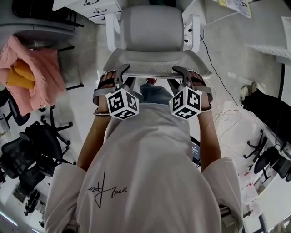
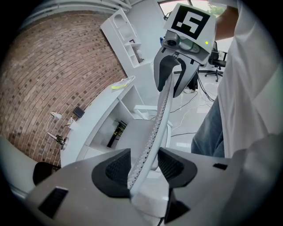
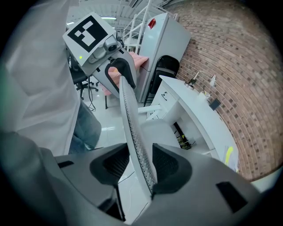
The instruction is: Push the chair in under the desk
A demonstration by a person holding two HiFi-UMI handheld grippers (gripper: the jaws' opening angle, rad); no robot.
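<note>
The white chair stands in front of me in the head view, its grey seat [image 1: 150, 27] toward the white desk [image 1: 86, 5] at the top. The thin mesh backrest [image 1: 157, 67] runs across between my grippers. My left gripper [image 1: 122, 73] is shut on the backrest's top edge [image 2: 148, 145], with both pads [image 2: 112, 170] against it. My right gripper [image 1: 181, 72] straddles the same edge [image 3: 137, 141]. Its jaws stand wide; only the right pad [image 3: 166, 165] brushes the mesh.
The desk's open underside [image 2: 112, 132] and a white drawer unit [image 3: 161, 108] lie beyond the chair. Pink cloth hangs over a chair [image 1: 32, 73] at the left. Black office chairs [image 1: 32, 150] stand at the lower left, cables [image 1: 225, 116] and a bag [image 1: 266, 109] at the right.
</note>
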